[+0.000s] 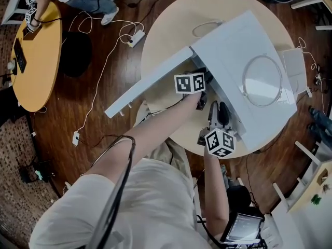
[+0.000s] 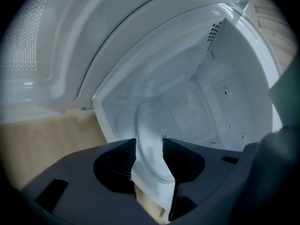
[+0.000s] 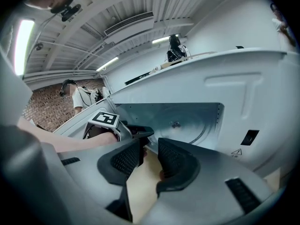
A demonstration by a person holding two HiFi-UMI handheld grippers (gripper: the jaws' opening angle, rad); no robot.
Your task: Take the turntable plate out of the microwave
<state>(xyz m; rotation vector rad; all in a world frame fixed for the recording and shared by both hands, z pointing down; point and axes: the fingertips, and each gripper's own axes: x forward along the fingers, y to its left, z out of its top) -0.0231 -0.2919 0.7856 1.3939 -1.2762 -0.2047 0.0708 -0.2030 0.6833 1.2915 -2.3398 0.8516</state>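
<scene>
Head view
- Setting: a white box-shaped microwave oven stands on a round pale wooden table
- Door: the microwave's white door is swung wide open toward the left of the frame
- Left tool: the left gripper, with its black-and-white marker cube, is at the oven's mouth at the end of a bare forearm; its jaws are not visible from here
- Right tool: the right gripper sits just beside the oven's front, near the table edge, apart from the left one
- On top of the oven: a clear circular piece; I cannot tell whether it is a ring or a disc

Left gripper view
- Task's thing: the clear round glass turntable plate stands tilted on edge at the oven's opening, in front of the white inner cavity
- Jaws: narrow, the two dark ribbed pads pressed on either face of the plate's rim, holding it
- Around: the open door fills the upper left, and bare table wood shows below it

Right gripper view
- Jaws: partly apart with a small gap; only table wood shows between them and nothing is held
- Ahead: the open cavity, with a small drive hub bare on its floor
- Left tool here: its marker cube and dark tip show at the left of the opening, just past the right gripper's jaws
- Plate here: too clear to make out
</scene>
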